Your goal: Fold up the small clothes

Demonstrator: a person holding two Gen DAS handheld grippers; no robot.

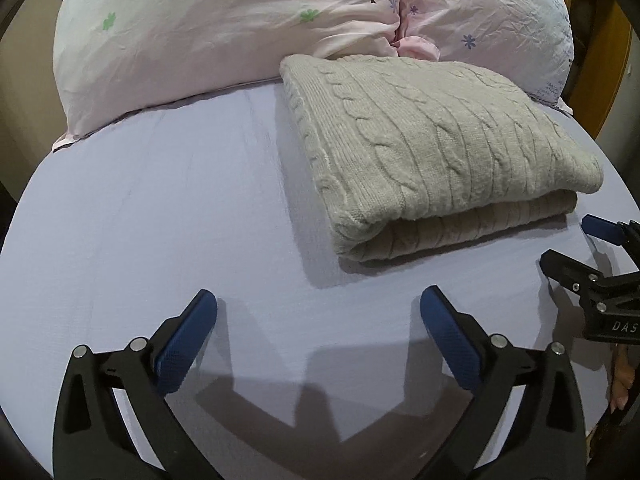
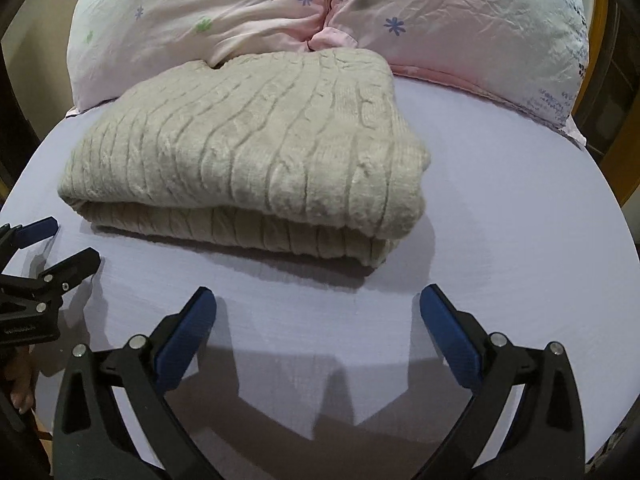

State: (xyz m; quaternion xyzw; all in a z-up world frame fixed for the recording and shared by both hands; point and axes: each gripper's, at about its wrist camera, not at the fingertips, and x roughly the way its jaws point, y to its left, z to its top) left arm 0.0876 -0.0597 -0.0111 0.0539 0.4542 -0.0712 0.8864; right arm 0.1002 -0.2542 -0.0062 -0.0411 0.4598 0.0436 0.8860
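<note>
Lying folded on the lavender bed sheet (image 1: 160, 220), the beige cable-knit sweater (image 1: 420, 148) is filling the centre right of the left wrist view, its far edge touching the pink flowered pillows (image 1: 200, 20) at the top of the frame. Its thick folded edge is facing the camera, with two layers showing one over the other.

The left tool (image 1: 318, 304) is hovering at the bottom of that view with its blue-padded jaws spread wide and nothing between them. The sweater is sitting above and to the right of it in the frame, apart from both pads. The right tool (image 1: 568, 244) is showing at the right edge, just beside the sweater's near right corner, its jaws parted too.

In the right wrist view the sweater (image 2: 248, 148) is occupying the centre left, and the right tool (image 2: 318, 304) is gaping at the bottom, holding nothing, with bare sheet (image 2: 500, 220) between its pads and the fold. The left tool (image 2: 52, 244) is poking in at the left edge, near the sweater's near left corner. Pillows (image 2: 460, 20) are crowding the top.
</note>
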